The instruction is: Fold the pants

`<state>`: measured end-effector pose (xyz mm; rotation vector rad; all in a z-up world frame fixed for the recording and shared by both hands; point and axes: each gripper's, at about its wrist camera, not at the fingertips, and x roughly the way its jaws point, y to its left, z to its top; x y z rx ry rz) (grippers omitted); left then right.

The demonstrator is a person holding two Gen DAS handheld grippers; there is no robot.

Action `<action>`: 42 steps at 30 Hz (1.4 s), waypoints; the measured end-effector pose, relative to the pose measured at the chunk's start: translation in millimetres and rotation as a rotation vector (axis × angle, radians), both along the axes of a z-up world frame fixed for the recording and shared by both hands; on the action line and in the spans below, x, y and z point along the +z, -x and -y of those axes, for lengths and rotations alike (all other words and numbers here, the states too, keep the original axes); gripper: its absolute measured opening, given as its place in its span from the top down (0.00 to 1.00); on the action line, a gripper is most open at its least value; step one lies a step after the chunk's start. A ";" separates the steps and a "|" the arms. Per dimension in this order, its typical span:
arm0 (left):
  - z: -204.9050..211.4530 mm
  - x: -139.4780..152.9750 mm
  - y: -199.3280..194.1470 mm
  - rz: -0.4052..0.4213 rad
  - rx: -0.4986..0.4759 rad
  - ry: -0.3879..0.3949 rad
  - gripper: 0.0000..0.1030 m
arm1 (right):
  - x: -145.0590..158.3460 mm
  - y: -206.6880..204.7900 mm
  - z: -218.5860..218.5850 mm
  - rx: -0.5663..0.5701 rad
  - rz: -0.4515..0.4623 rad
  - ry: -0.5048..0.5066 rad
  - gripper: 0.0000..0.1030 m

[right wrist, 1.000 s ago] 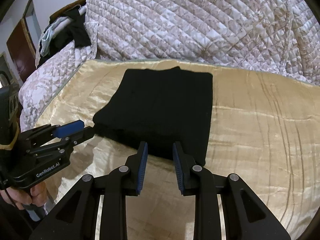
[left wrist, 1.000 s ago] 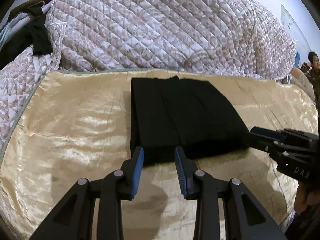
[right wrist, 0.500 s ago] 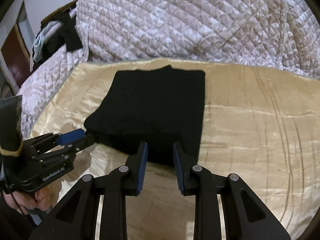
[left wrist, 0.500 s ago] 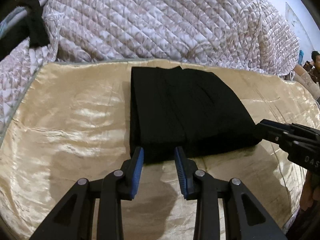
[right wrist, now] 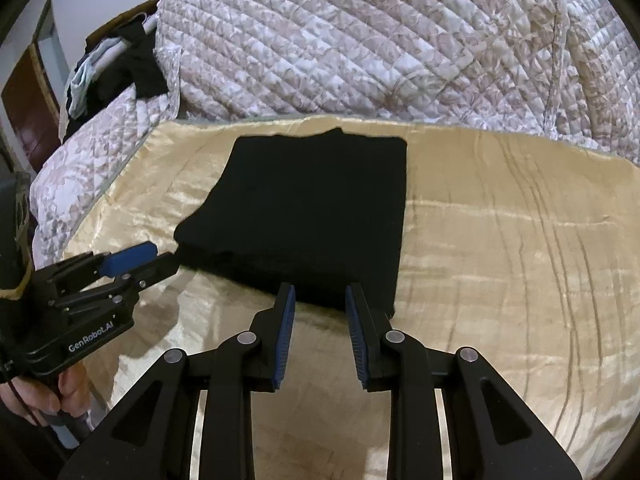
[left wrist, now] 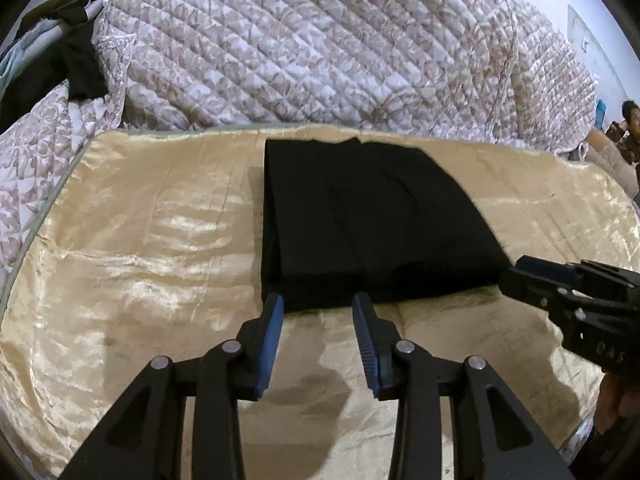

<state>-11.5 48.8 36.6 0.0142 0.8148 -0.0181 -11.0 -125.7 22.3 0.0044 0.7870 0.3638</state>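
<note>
The black pants [left wrist: 360,216] lie folded into a flat rectangle on the gold satin sheet [left wrist: 140,240]; they also show in the right wrist view [right wrist: 312,208]. My left gripper [left wrist: 318,304] is open and empty, its tips just at the near edge of the pants. My right gripper [right wrist: 320,294] is open and empty at the near right corner of the pants. The right gripper shows at the right in the left wrist view [left wrist: 532,276]. The left gripper shows at the left in the right wrist view [right wrist: 136,260].
A quilted floral bedspread [left wrist: 320,48] is heaped behind the sheet. Dark clothes [right wrist: 132,68] hang over a rail at the far left. A person [left wrist: 628,120] sits at the far right edge. The sheet [right wrist: 500,240] spreads to the right of the pants.
Both grippers stay open by the near edge of the pants. The views shift slightly; the pants have not moved.
</note>
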 end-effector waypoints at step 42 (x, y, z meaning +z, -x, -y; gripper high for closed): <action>-16.3 -31.4 -13.9 -0.073 0.015 -0.030 0.34 | -30.5 -11.2 -5.1 0.003 -0.083 0.101 0.48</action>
